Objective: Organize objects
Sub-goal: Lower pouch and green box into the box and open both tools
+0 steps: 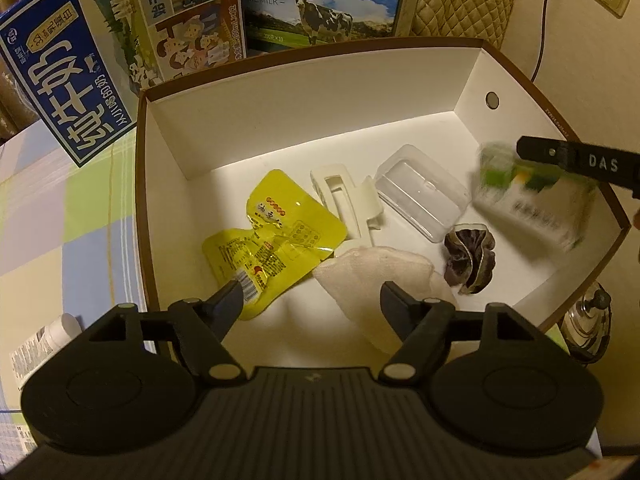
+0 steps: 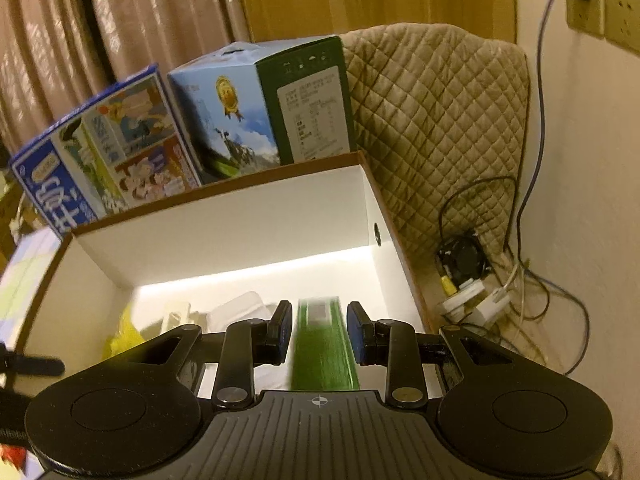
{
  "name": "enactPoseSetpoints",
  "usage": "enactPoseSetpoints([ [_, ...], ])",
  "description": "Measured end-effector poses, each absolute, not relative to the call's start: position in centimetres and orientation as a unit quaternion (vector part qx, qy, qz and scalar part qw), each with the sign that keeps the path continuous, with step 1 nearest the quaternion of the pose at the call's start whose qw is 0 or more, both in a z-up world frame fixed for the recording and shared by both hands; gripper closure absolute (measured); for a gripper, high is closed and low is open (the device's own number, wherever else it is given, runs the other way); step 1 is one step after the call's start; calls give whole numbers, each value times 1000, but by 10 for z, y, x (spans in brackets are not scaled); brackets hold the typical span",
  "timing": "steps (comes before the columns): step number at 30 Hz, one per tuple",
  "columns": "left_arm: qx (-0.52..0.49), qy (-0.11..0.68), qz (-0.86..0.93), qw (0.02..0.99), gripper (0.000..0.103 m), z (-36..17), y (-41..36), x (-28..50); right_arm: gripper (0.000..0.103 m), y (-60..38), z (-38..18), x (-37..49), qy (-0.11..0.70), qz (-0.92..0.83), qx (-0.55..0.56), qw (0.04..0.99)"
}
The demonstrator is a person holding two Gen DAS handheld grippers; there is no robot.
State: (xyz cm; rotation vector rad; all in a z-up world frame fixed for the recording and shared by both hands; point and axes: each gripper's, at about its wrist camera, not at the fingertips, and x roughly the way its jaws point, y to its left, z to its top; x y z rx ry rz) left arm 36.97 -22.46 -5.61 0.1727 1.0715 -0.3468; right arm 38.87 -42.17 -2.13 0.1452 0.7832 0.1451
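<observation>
The right gripper (image 2: pixel 316 334), jaws apart, frames the blurred green-and-white packet (image 1: pixel 532 204) just ahead, seemingly let go over the white box (image 1: pixel 320 116) collecting everything, while the left gripper (image 1: pixel 312 296) hangs spread and empty above the cloth pouch (image 1: pixel 380 272).

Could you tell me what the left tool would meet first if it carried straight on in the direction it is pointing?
Most likely the cream cloth pouch, which lies just beyond the open left tool, slightly toward its right finger. The yellow sachet sits by the left finger. Depth is unclear, so it might reach the box floor first.
</observation>
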Motion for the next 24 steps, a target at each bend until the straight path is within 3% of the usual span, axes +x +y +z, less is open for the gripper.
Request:
enactPoseSetpoints([
  [10, 64, 504, -164, 845, 27, -49, -216, 364, 63, -422, -9, 372, 392, 86, 81, 912],
  [24, 44, 485, -172, 856, 20, -26, -207, 342, 53, -410, 5, 327, 413, 113, 71, 901],
])
